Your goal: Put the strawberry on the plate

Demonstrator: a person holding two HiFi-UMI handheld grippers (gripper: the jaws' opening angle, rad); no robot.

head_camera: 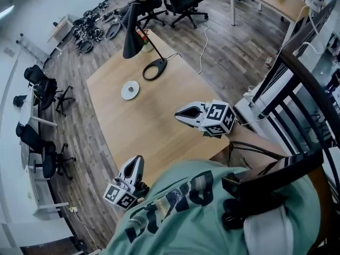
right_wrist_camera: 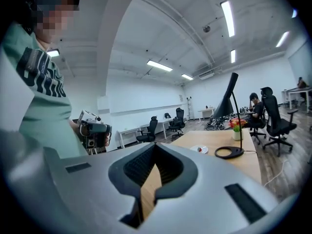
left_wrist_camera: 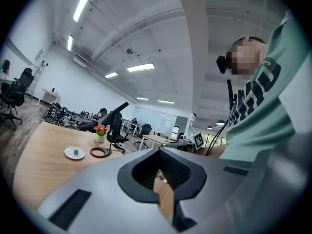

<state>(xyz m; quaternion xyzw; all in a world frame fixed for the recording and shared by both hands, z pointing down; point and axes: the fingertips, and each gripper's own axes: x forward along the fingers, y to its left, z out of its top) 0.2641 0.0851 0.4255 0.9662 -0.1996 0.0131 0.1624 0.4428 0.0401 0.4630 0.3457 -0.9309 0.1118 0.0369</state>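
Note:
A small white plate [head_camera: 130, 90] lies on the wooden table [head_camera: 154, 132], near the lamp's base. The strawberry [head_camera: 132, 89] rests on it as a small dark-red lump; the right gripper view shows the plate [right_wrist_camera: 199, 149] with a red spot, the left gripper view shows the plate [left_wrist_camera: 74, 152] far off. My left gripper [head_camera: 137, 159] hovers at the table's near edge, jaws together, nothing held. My right gripper [head_camera: 177, 113] hangs over the table's right side, pointing left, jaws together and empty. Both grippers [left_wrist_camera: 163, 179] [right_wrist_camera: 148, 179] are well short of the plate.
A black desk lamp [head_camera: 139, 33] with a ring base [head_camera: 154, 69] stands behind the plate, a flower pot [head_camera: 146, 42] beside it. A black slatted chair back [head_camera: 297, 110] rises at the right. Office chairs [head_camera: 45, 89] stand left of the table.

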